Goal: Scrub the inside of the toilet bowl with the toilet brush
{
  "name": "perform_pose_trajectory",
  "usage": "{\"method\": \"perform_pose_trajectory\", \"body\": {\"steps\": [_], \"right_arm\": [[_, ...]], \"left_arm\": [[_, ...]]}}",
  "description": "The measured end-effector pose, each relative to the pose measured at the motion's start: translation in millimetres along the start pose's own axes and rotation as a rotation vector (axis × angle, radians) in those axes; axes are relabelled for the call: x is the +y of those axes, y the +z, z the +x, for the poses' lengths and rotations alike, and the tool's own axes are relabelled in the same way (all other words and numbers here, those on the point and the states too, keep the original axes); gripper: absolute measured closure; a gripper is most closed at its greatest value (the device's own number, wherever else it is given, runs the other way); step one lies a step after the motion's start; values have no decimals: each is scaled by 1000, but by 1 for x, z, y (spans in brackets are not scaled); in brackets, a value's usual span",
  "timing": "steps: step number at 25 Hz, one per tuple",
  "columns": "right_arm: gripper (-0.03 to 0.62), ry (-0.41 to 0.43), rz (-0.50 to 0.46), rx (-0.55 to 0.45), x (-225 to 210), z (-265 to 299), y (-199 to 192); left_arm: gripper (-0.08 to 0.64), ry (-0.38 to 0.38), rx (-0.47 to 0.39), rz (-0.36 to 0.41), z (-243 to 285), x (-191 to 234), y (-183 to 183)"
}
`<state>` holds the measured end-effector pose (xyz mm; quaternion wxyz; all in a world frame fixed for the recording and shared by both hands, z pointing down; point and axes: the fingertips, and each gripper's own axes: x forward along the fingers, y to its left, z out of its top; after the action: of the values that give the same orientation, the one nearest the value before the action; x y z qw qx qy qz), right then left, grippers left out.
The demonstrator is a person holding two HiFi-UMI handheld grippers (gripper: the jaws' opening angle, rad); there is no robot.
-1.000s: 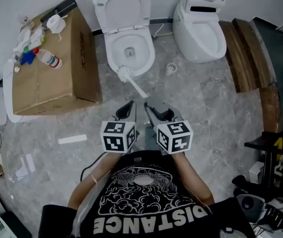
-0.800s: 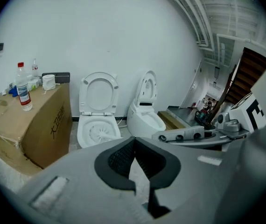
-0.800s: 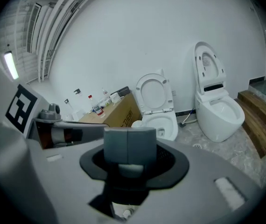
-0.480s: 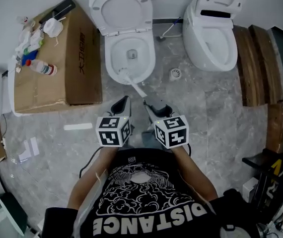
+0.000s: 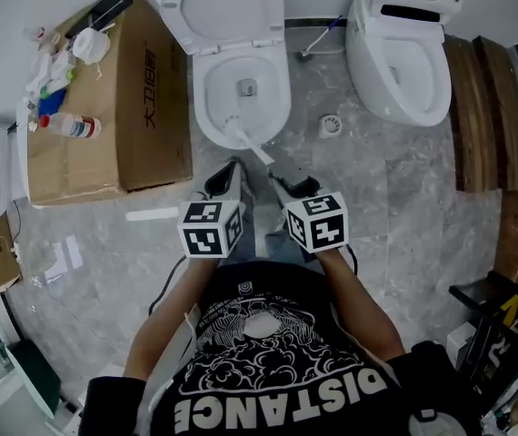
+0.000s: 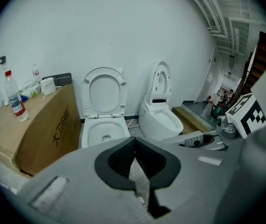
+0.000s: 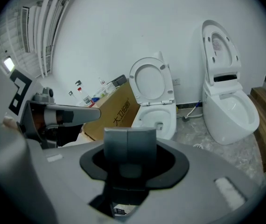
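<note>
The white toilet stands with seat and lid up; its bowl also shows in the left gripper view and the right gripper view. The toilet brush has its white head at the bowl's front rim. Its handle slants back toward my right gripper. That gripper has its jaws pressed together; the brush is hidden below them in its own view. My left gripper hovers beside it, a little short of the bowl. It is shut with nothing held.
A large cardboard box left of the toilet carries a bottle and small items. A second toilet stands to the right, with a floor drain between them. Wooden planks lie far right. A white strip lies on the floor.
The head view has shifted, so the toilets sit higher in the picture. Both grippers and the brush keep about the same place relative to the bowl.
</note>
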<state>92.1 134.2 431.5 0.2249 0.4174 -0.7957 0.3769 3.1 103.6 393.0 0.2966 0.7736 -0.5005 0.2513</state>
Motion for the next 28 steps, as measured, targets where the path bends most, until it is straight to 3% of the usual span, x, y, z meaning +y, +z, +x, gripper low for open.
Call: {"method": "perform_pose_trajectory", "body": {"steps": [7, 12, 22, 28], "right_arm": [[425, -24, 31, 40, -10, 50, 16], [425, -43, 4, 123, -18, 111, 17], [425, -65, 50, 248, -12, 199, 10], [425, -66, 33, 236, -10, 240, 34]], "left_arm": [[568, -50, 41, -18, 41, 28, 10], [568, -87, 89, -37, 74, 64, 17], [568, -153, 218, -63, 124, 129, 2], [568, -175, 247, -84, 144, 158, 7]]}}
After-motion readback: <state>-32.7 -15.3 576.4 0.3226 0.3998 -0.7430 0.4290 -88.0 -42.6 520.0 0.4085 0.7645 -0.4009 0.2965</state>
